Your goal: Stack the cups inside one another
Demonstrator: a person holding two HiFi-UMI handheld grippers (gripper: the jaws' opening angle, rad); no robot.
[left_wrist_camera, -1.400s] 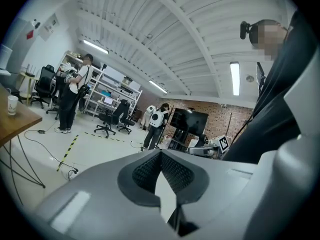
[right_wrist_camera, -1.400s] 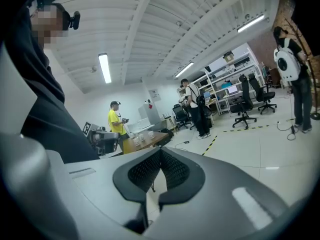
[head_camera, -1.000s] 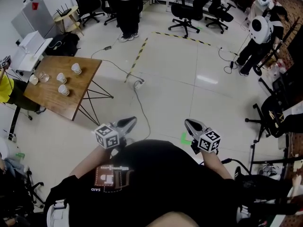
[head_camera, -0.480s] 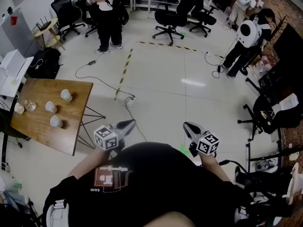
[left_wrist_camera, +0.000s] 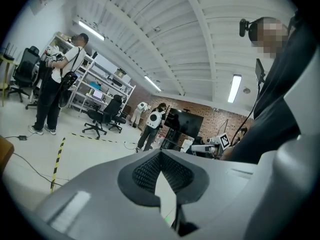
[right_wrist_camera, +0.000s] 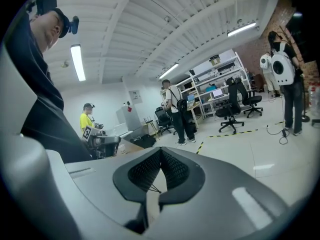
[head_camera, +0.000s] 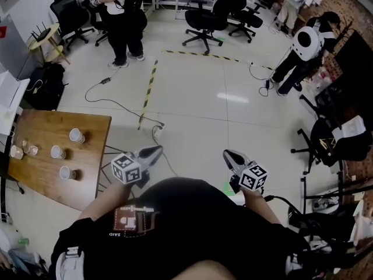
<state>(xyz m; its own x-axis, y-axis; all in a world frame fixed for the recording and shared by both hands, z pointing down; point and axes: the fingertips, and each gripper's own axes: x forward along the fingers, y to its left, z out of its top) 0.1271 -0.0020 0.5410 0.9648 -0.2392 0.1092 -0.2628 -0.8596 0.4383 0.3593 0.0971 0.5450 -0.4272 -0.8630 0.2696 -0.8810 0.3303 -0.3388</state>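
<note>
Approach is judged in hand: left tongs (head_camera: 156, 150) and right tongs (head_camera: 227, 154) are held closed, empty, well apart from the cups (head_camera: 57, 152) on the tabletop (head_camera: 93, 156); reaching them is needed next.

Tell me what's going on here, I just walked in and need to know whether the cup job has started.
A person stands on the floor with a gripper in each hand. The left gripper and the right gripper are both shut and empty, held out in front of the body. The cups stand apart on the wooden table off to the person's left, none inside another, and neither gripper is near them. So the stacking has not begun.
</note>
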